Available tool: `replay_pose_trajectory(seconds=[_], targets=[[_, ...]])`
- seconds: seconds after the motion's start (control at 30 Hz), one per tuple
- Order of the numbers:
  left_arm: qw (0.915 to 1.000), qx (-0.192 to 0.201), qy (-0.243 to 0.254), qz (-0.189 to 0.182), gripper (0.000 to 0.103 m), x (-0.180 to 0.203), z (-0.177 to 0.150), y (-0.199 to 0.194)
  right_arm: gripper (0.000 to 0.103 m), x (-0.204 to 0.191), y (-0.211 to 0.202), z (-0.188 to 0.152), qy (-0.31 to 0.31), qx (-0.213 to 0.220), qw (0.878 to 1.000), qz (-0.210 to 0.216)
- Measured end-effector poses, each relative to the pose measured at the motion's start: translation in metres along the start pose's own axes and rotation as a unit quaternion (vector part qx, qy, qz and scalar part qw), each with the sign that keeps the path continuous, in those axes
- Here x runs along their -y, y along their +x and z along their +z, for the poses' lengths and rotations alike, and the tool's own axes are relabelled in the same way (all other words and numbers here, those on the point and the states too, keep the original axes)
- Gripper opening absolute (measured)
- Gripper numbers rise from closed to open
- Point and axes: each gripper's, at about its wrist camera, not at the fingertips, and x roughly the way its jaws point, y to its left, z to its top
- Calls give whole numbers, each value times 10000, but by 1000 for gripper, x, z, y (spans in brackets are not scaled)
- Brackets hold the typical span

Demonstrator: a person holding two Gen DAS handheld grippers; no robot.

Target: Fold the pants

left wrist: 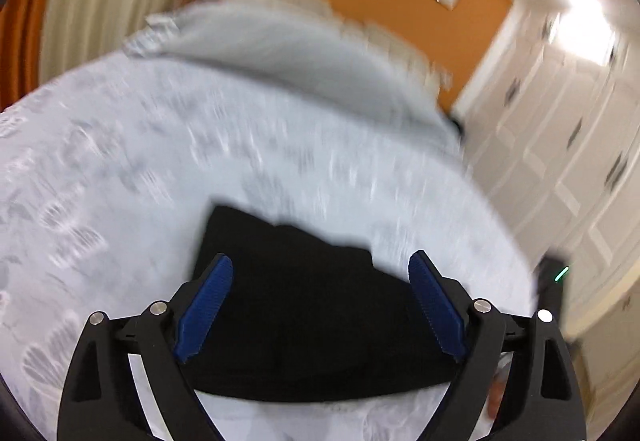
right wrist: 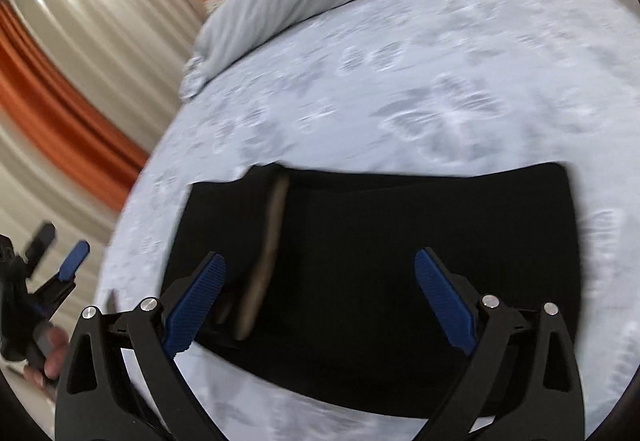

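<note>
Black pants (left wrist: 312, 305) lie folded into a compact rectangle on the white patterned bedspread (left wrist: 120, 169). In the right wrist view the pants (right wrist: 380, 261) show a brown strip, like a label or lining (right wrist: 268, 253), along their left side. My left gripper (left wrist: 320, 305) is open and empty, raised above the pants with its blue pads (left wrist: 208, 305) spread wide. My right gripper (right wrist: 320, 301) is open and empty too, above the pants. The left gripper also shows at the far left of the right wrist view (right wrist: 60, 281), off the bed's edge.
A grey duvet (left wrist: 288, 53) is bunched at the head of the bed, with pillows behind it. Cream and orange curtains (right wrist: 72, 73) hang on the left side. White panelled wardrobe doors (left wrist: 560, 129) stand to the right. Both views are motion-blurred.
</note>
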Motion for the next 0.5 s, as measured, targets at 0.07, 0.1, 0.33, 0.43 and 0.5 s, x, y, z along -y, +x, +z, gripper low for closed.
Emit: replay_pose_trajectory(seconds=[0.07, 0.1, 0.33, 0.43, 0.5], targets=[[9993, 252, -202, 188, 92, -14, 10, -11, 93, -11, 20, -1, 11, -240, 9995, 210], [9981, 290, -304, 452, 92, -23, 17, -11, 93, -15, 30, -3, -3, -357, 9991, 233], [9877, -92, -895, 1277, 92, -82, 19, -9, 32, -67, 86, -22, -968, -445, 9943, 43], [9828, -125, -655, 1725, 92, -85, 12, -9, 9, -88, 71, -13, -1129, -197, 9930, 284], [9800, -115, -585, 1898, 92, -86, 10, -5, 7, -107, 37, -1, -1273, 159, 9894, 678]])
